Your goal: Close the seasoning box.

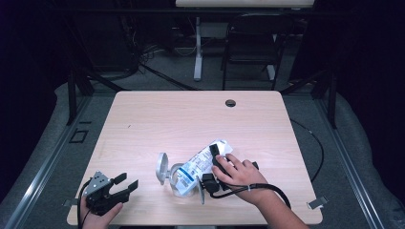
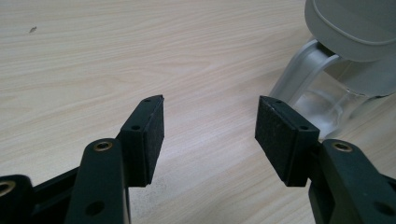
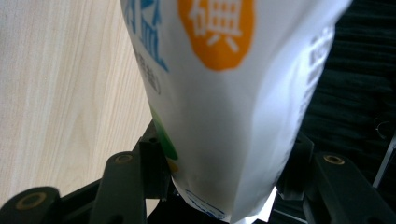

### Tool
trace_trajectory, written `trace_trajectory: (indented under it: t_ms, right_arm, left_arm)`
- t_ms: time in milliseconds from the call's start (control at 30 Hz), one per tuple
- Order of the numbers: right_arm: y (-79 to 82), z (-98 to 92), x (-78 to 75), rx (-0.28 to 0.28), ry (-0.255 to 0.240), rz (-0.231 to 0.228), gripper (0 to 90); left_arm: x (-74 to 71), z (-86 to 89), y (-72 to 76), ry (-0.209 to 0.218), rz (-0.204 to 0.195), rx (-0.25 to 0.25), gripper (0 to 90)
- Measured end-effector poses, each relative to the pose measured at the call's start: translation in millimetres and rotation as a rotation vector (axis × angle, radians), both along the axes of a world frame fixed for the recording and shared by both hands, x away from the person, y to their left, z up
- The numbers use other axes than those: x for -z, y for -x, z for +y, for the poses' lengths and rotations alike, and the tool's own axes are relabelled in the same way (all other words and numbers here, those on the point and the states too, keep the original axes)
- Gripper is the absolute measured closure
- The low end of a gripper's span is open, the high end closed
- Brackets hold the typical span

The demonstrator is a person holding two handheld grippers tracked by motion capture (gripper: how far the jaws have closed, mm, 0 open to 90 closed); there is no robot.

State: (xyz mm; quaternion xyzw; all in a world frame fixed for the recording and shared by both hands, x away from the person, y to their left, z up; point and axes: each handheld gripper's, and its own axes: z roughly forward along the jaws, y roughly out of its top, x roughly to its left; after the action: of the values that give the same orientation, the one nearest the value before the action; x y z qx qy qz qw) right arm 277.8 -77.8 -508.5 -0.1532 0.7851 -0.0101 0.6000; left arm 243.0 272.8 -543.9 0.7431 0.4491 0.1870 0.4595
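Note:
A white pouch (image 1: pixel 206 158) with blue print lies slanted near the table's front middle, its lower end at the mouth of a clear jar (image 1: pixel 180 182). The jar's grey hinged lid (image 1: pixel 162 167) stands flipped back. My right gripper (image 1: pixel 217 155) is shut on the pouch (image 3: pixel 233 93), and its pads press on both sides of it. My left gripper (image 1: pixel 129 181) rests at the front left corner, open with nothing between its fingers. The left gripper (image 2: pixel 210 135) points toward the jar (image 2: pixel 327 105) and its grey lid (image 2: pixel 355 28), a short way off.
The wooden table (image 1: pixel 191 119) has a round cable hole (image 1: pixel 230 103) near its far edge. A black chair (image 1: pixel 250 43) and a second table's leg (image 1: pixel 197 52) stand behind. A black cable (image 1: pixel 315 143) loops on the floor to the right.

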Motion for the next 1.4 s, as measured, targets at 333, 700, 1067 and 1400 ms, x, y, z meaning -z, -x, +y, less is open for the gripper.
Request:
trace_trajectory:
  t_ms: [333,700,1067,1400]
  right_arm:
    - [0.2,1.0,-0.2,-0.005,0.017,-0.012,48.9]
    - [0.2,1.4,-0.5,-0.002,0.023,-0.015,49.2]
    - [0.8,2.1,-1.9,-0.003,0.037,-0.023,49.4]
    - [0.9,2.4,-2.7,0.001,0.044,-0.023,49.6]
  left_arm:
    - [-1.2,1.3,0.3,0.0,0.0,-0.003,42.8]
    - [-0.9,2.5,0.2,-0.006,0.007,0.0,42.8]
    - [-0.7,1.8,-0.5,-0.001,0.0,-0.003,42.8]
    - [-0.1,2.5,0.1,-0.004,0.007,-0.001,42.8]
